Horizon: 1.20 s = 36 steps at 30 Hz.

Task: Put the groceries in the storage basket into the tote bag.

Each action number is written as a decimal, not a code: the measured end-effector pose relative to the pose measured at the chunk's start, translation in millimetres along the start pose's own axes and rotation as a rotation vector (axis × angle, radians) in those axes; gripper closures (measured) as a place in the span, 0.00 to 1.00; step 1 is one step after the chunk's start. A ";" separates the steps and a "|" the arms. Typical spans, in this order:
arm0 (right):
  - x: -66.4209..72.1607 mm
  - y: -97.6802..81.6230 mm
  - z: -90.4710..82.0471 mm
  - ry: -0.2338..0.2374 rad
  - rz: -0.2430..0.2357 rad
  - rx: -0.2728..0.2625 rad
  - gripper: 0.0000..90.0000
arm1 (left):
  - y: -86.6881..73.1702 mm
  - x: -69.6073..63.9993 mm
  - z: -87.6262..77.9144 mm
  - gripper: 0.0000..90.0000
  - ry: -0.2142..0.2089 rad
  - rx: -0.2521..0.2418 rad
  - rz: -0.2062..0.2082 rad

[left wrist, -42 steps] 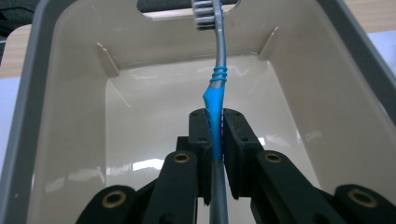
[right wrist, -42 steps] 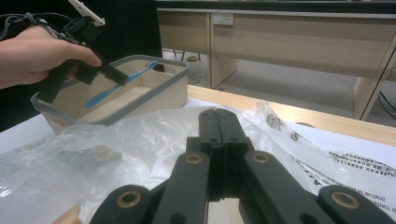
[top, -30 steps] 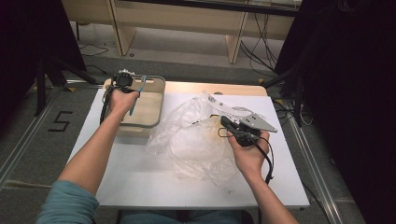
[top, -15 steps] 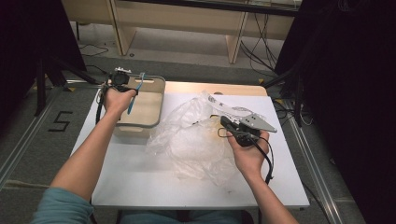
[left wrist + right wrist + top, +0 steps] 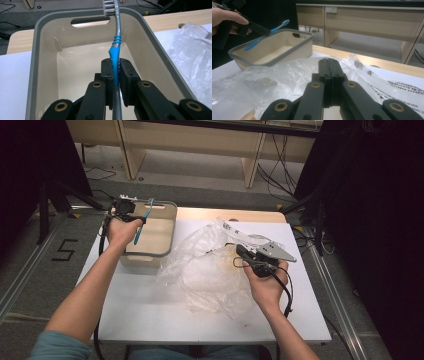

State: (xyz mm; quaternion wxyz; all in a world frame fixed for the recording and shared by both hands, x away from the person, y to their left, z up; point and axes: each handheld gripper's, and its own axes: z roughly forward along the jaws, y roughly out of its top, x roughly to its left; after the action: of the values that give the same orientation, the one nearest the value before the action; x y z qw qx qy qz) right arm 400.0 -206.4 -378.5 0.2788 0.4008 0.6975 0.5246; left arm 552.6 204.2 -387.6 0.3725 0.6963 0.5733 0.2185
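Hovering over the bin [image 5: 47, 32] at the table's far-left corner, the left gripper [image 5: 114, 72] clamps the toothbrush [image 5: 115, 53], release seemingly next, while the right gripper [image 5: 329, 75] rests closed on the plastic bag [image 5: 282, 72].

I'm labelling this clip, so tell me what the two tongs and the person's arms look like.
Both tongs, left and right, have flat black jaws on black link arms with brass-coloured pivot pins. The right one carries a grey three-cornered plate and trails a black cable. A teal sleeve covers the left upper arm.
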 end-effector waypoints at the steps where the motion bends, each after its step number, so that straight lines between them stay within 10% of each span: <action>1: 0.0 -0.1 0.0 0.000 0.000 0.001 1.00 | -0.7 0.2 -1.5 0.91 -0.003 -0.002 0.002; 36: 1.0 0.0 0.4 0.002 0.000 0.002 1.00 | -28.6 -18.0 -46.0 0.91 -0.096 -0.069 0.055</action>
State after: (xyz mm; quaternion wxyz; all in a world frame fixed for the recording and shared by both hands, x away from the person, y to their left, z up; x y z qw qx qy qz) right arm 399.7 -205.4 -378.6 0.2776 0.4003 0.6984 0.5243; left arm 496.4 201.0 -378.6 0.4175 0.7082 0.5274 0.2146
